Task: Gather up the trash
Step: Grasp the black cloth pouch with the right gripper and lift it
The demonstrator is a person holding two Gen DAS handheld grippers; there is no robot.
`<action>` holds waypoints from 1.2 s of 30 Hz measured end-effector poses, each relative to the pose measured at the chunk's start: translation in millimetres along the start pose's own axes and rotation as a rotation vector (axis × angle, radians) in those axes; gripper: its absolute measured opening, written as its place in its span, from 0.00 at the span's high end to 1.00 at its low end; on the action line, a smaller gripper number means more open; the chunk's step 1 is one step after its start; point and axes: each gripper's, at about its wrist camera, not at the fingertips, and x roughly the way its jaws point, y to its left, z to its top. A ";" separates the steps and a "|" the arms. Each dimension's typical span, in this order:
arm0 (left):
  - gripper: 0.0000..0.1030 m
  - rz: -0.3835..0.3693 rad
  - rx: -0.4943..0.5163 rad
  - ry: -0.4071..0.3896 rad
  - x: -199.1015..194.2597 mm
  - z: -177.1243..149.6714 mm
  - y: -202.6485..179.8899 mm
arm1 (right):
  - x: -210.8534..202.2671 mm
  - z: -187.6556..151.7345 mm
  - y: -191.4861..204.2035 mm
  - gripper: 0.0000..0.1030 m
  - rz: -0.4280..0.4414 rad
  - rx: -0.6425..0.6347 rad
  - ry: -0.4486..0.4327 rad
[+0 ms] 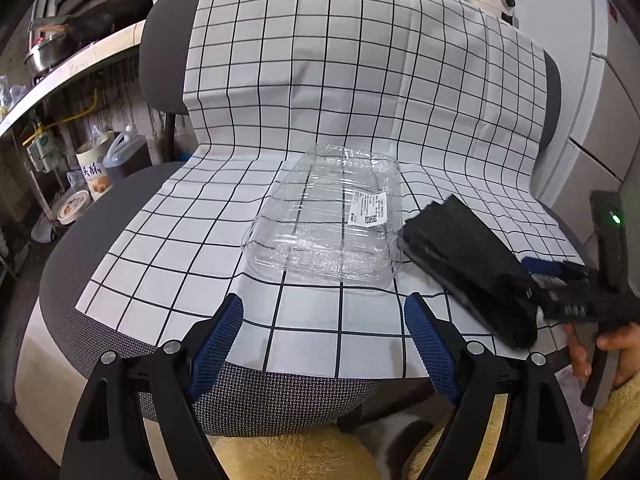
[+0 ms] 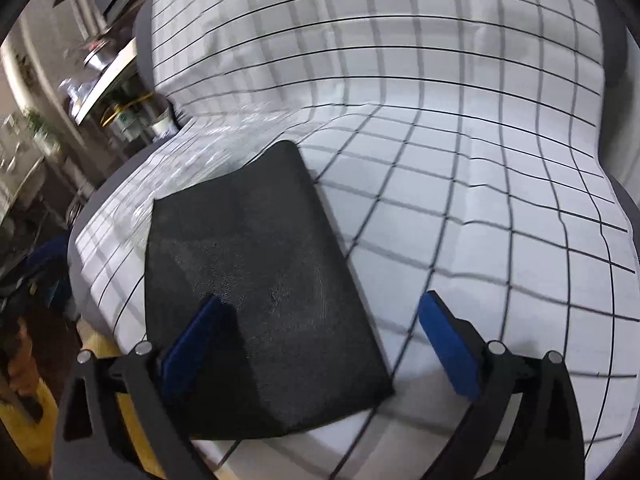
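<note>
I see one clear plastic tray [image 1: 326, 216], lying flat in the middle of the chair seat on the grid cloth [image 1: 360, 80]. One white label [image 1: 368, 208] is stuck on its top, toward the right end. The tray sits ahead of the left tongs [image 1: 324, 344], roughly centred on the gap between the two blue pads [image 1: 218, 344], not touching either. Left tongs are wide apart, gripping nothing, hovering over the front edge of the cloth.

One black foam pad [image 1: 468, 264] lies just right of the tray; its far corner looks to be touching or nearly touching the tray's right end, I can't tell which. In the right wrist view the same foam pad [image 2: 260, 288] fills the lower middle. The right tongs [image 2: 320, 340] are spread; the left blue pad [image 2: 192, 344] overlaps the foam from above, the right one sits over bare cloth beside it. Nothing is clamped between them. The tray is only a blurred glint beyond the foam in that view.

From the left wrist view I see the right tongs [image 1: 560, 276] at the near end of the foam, with the right hand [image 1: 600, 352] on the handle.

Count: one tray, one foam pad, one cloth draped over one grey office chair [image 1: 164, 52] (seat and backrest).

Off left: one counter [image 1: 72, 68] with a steel pot [image 1: 44, 52] on it, jugs and tubs below.
</note>
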 end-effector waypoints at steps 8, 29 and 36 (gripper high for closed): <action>0.20 -0.010 0.025 0.010 4.0 -3.1 -11.0 | -16.7 -28.5 44.3 0.29 0.026 -0.060 0.010; 0.20 0.095 -0.062 -0.030 9.1 27.1 51.9 | -129.0 -21.4 49.6 0.95 -0.103 0.082 -0.357; 0.38 0.059 -0.043 0.018 54.2 57.3 65.4 | -130.3 -19.9 34.1 0.94 -0.187 0.166 -0.364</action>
